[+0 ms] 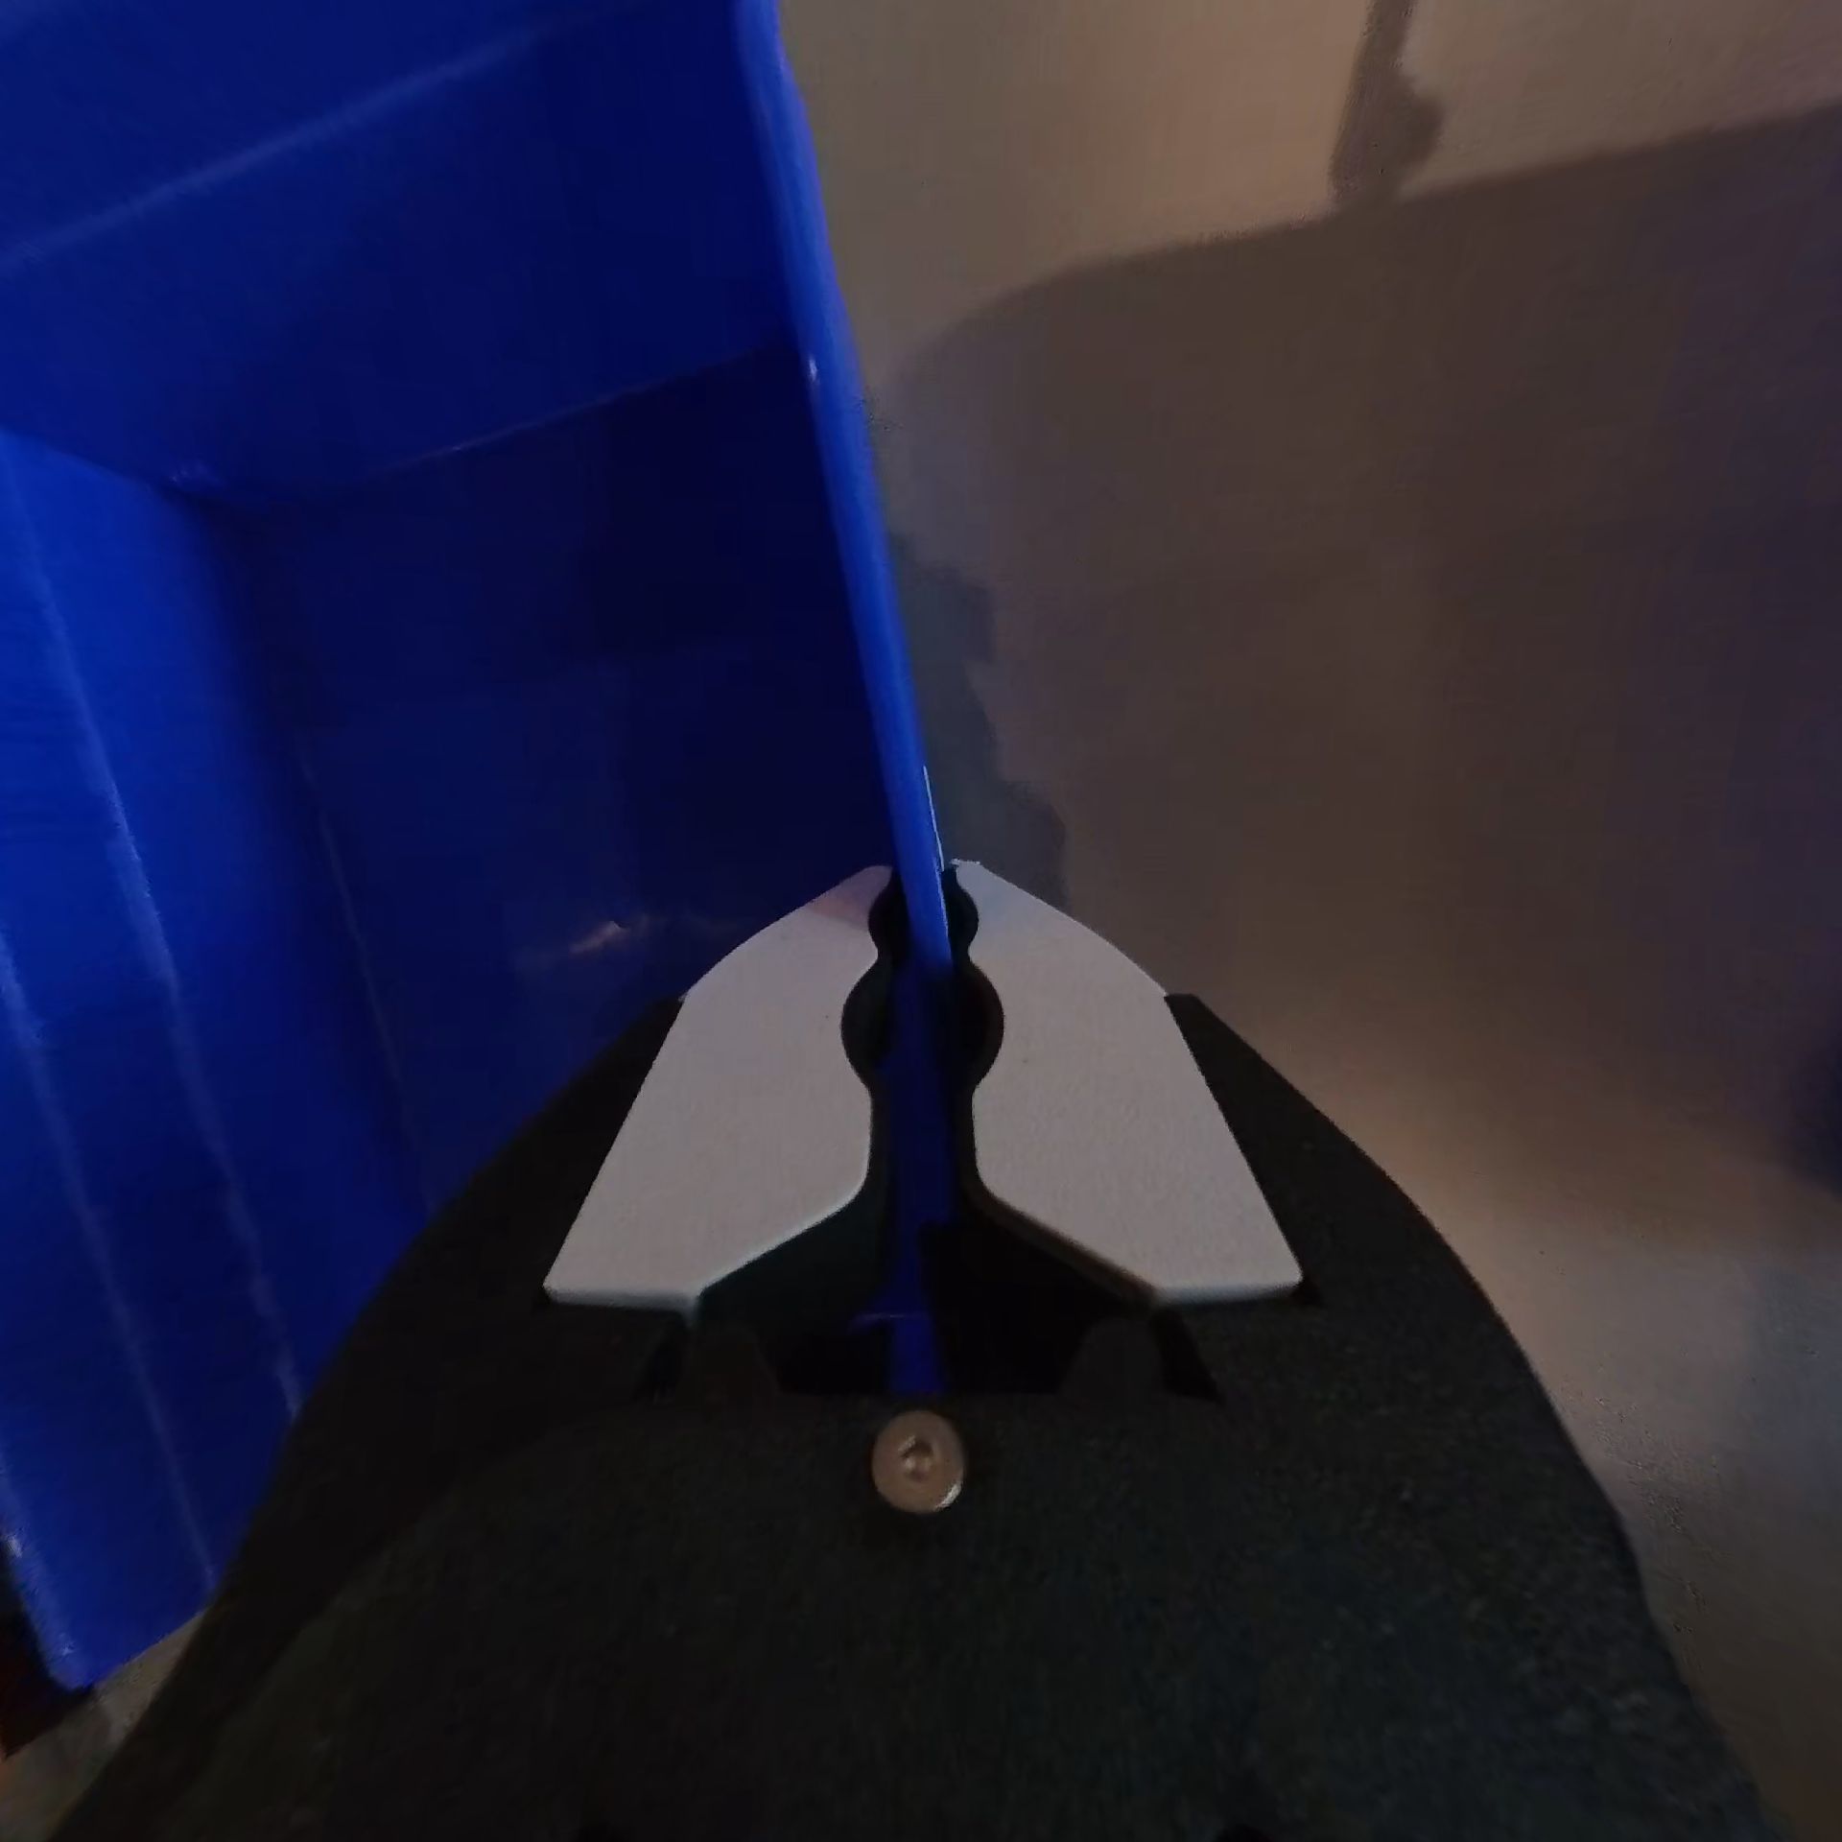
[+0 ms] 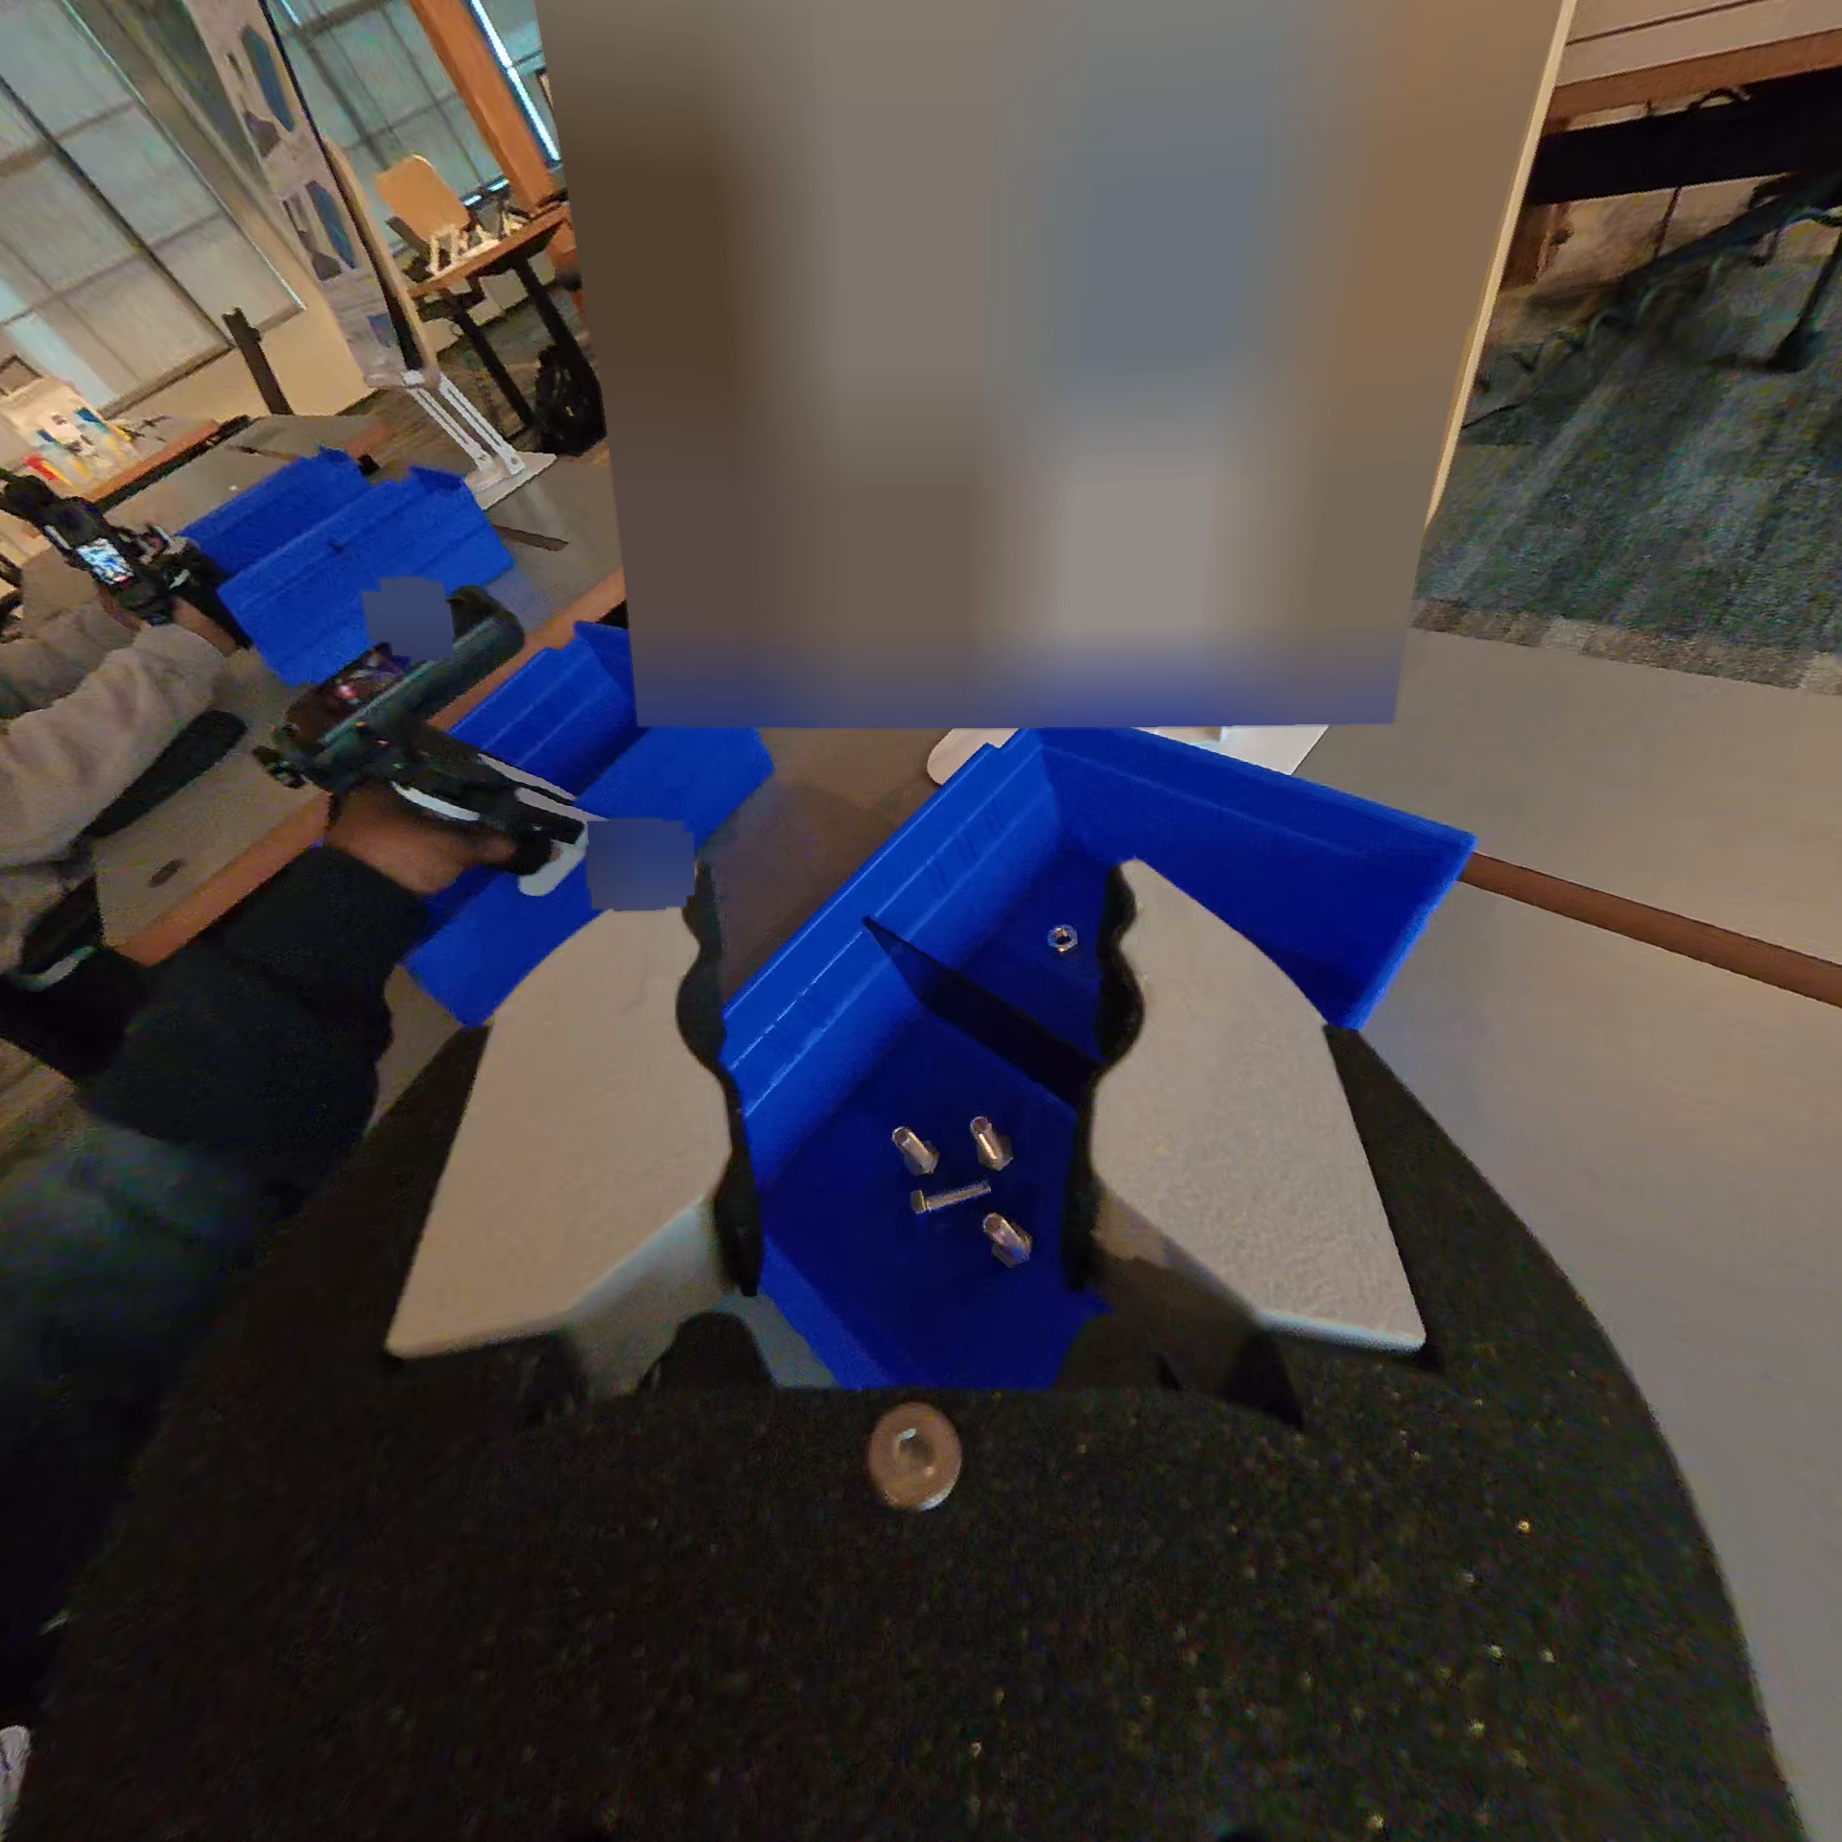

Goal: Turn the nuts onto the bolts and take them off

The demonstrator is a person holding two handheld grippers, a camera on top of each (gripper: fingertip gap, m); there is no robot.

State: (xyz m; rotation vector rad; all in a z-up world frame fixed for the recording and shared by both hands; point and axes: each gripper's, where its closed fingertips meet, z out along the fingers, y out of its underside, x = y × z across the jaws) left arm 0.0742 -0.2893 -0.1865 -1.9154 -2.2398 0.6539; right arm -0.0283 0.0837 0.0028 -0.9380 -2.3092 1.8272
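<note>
In the left wrist view my left gripper [image 1: 922, 877] is shut on the thin side wall [image 1: 867, 558] of a blue bin [image 1: 399, 498]; the wall runs straight between the white fingers. No nuts or bolts show in that view. In the right wrist view my right gripper [image 2: 912, 887] is open and empty above a second blue bin [image 2: 1246, 827] split by a divider [image 2: 977, 1007]. Several silver bolts [image 2: 957, 1186] lie in its near compartment. One nut [image 2: 1063, 938] lies in the far compartment. The left gripper [image 2: 553, 862], held by a hand in a black sleeve, shows farther left, clamped on its bin [image 2: 598, 738].
Both bins stand on a grey table [image 2: 1595, 1096] with a wooden edge. Farther left, more blue bins [image 2: 339, 558] sit on another table, where another person's arm [image 2: 90, 688] holds a gripper. A large blurred patch covers the top centre. Carpeted floor lies at right. There is about 45 cm between the tips of the two grippers.
</note>
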